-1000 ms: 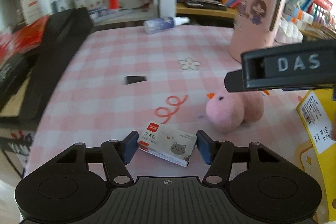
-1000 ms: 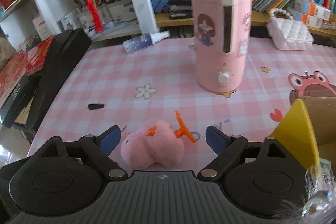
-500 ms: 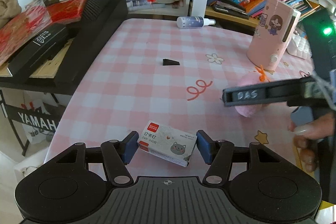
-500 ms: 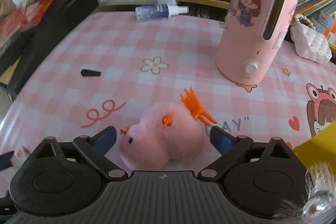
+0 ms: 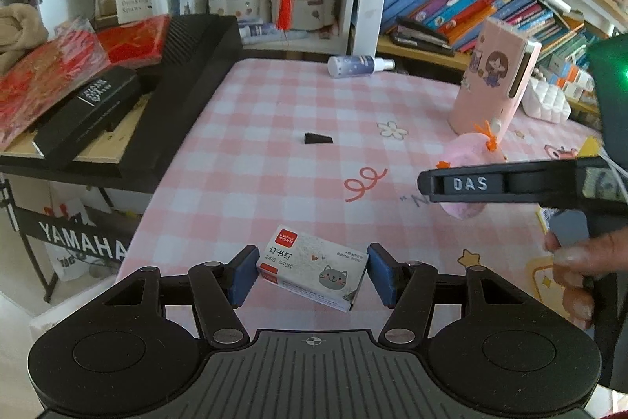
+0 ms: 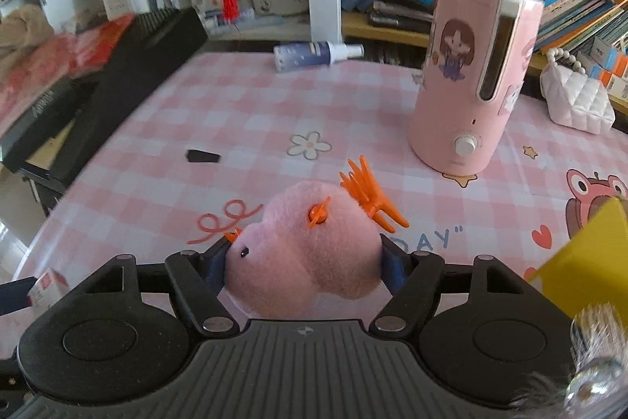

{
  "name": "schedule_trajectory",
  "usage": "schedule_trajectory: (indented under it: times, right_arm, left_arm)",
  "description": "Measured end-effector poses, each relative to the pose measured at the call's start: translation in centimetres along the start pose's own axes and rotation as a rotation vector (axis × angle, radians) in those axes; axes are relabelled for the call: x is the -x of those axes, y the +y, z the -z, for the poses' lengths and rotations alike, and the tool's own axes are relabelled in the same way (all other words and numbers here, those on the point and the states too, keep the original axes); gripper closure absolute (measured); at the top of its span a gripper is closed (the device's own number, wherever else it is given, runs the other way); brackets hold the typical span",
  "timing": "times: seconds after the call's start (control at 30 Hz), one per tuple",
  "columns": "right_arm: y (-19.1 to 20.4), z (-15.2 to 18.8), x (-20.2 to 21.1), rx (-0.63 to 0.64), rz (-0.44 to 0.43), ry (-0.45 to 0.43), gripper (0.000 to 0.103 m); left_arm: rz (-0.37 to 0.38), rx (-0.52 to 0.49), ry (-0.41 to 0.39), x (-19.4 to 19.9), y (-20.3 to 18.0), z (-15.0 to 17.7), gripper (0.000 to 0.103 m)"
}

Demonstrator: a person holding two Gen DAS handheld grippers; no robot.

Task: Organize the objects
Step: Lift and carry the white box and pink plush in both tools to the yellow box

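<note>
L black two-finger gripper (image 5: 312, 273) – blue pads held apart w/ a white staple box (image 5: 312, 271) between, touching both. R black gripper (image 6: 304, 262) – pads pressed into a pink plush chick (image 6: 306, 250); R hand (image 5: 581, 262) wraps its handle.

Left gripper (image 5: 312, 275): blue pads pressed to both ends of a staple box (image 5: 312, 268), carried tilted above the pink checked tablecloth (image 5: 251, 160).
Right gripper (image 5: 461, 185): seen side-on (marked "DAS"), a hand (image 5: 577, 262) on its handle, the pink plush chick (image 5: 465, 154) partly hidden behind it.
Beyond: pink humidifier (image 5: 492, 81) upright; spray bottle (image 5: 359, 65) lying at the table's far edge.
</note>
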State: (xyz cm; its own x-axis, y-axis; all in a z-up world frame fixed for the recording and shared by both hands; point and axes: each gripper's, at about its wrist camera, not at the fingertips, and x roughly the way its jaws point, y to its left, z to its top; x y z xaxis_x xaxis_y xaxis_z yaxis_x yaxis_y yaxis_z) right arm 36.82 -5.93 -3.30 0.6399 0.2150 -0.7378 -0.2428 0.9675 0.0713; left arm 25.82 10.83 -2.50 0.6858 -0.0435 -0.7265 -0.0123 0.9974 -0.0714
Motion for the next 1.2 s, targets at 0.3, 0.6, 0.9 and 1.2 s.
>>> schedule_trajectory:
  times: [0.3, 0.6, 0.9, 1.2]
  right_arm:
    - [1.1, 1.8, 5.4, 0.029, -0.03, -0.073, 0.032]
    - [1.7, 4.1, 10.6, 0.053, -0.032, -0.111, 0.032]
    - [3.3, 9.2, 14.4, 0.05, -0.019, -0.07, 0.032]
    - [5.2, 13.5, 17.8, 0.052, -0.002, -0.067, 0.032]
  left_arm:
    - [0.01, 0.027, -0.054, 3.9, 0.7, 1.1, 0.044]
    - [0.022, 0.051, -0.095, 7.5, 1.4, 3.3, 0.044]
    - [0.057, 0.035, -0.104, 10.8, 1.6, 6.4, 0.044]
    - [0.104, -0.004, -0.097, 14.1, 1.4, 10.1, 0.044]
